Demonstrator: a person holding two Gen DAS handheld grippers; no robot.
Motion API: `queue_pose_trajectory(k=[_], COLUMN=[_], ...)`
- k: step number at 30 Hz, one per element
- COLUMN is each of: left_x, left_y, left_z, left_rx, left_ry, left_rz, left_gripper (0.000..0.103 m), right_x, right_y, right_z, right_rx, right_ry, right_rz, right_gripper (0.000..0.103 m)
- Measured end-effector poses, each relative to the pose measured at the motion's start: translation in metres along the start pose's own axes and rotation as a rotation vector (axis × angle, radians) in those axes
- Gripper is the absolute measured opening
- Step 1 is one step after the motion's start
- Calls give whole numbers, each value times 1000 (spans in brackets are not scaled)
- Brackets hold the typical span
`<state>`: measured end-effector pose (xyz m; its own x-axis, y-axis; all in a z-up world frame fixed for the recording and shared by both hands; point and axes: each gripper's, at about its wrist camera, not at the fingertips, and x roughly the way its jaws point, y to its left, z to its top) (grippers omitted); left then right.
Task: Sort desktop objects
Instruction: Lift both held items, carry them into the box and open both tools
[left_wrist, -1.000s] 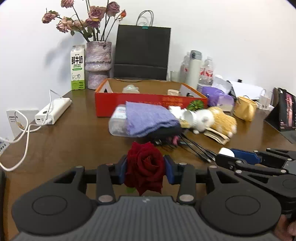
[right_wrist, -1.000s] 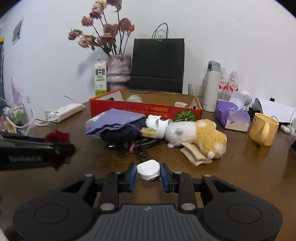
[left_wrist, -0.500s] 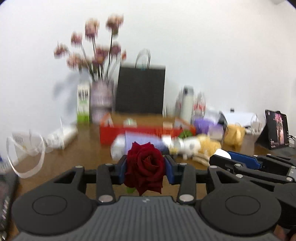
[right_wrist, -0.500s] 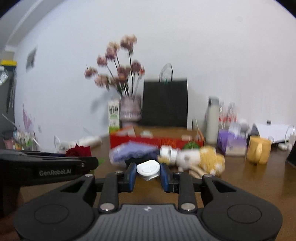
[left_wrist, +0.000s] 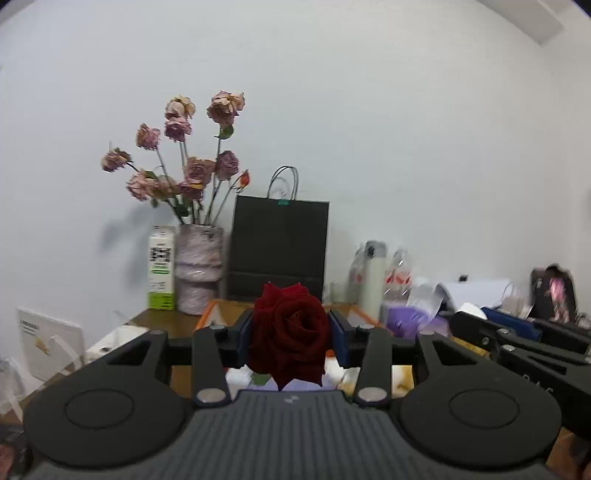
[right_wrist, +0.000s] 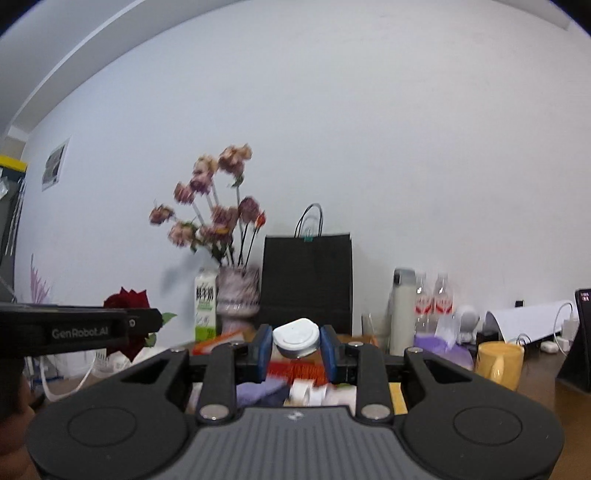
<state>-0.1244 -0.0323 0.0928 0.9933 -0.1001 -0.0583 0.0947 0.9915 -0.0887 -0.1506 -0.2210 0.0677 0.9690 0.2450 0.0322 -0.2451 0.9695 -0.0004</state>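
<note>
My left gripper (left_wrist: 290, 341) pinches a dark red rose (left_wrist: 289, 332), held level above the cluttered wooden desk (left_wrist: 162, 319). To its right, my right gripper (right_wrist: 296, 347) squeezes a small white round case (right_wrist: 296, 336), before the orange box (right_wrist: 295, 371).

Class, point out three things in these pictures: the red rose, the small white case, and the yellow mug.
Red rose (left_wrist: 290, 332), left wrist view, centre of the bloom.
Small white case (right_wrist: 296, 336), right wrist view, its lid.
Yellow mug (right_wrist: 498, 362), right wrist view, its side wall.
</note>
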Motion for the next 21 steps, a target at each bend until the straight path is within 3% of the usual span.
queue_pose_trajectory(k=[6, 15, 17, 21], left_x=[34, 95, 111, 160], left_y=[4, 13, 19, 39], left_z=[23, 44, 55, 92], left_rx=[-3, 3, -7, -54], left_ry=[-42, -27, 4, 139], left_rz=[11, 38, 29, -20], left_gripper=[43, 43, 43, 43], right_x=[36, 101, 116, 148], right_y=[-15, -30, -33, -44], right_z=[22, 45, 54, 76], right_rx=[10, 0, -1, 11], right_ry=[-53, -83, -90, -79], right_rz=[-7, 21, 28, 68], right_gripper=[27, 27, 27, 27])
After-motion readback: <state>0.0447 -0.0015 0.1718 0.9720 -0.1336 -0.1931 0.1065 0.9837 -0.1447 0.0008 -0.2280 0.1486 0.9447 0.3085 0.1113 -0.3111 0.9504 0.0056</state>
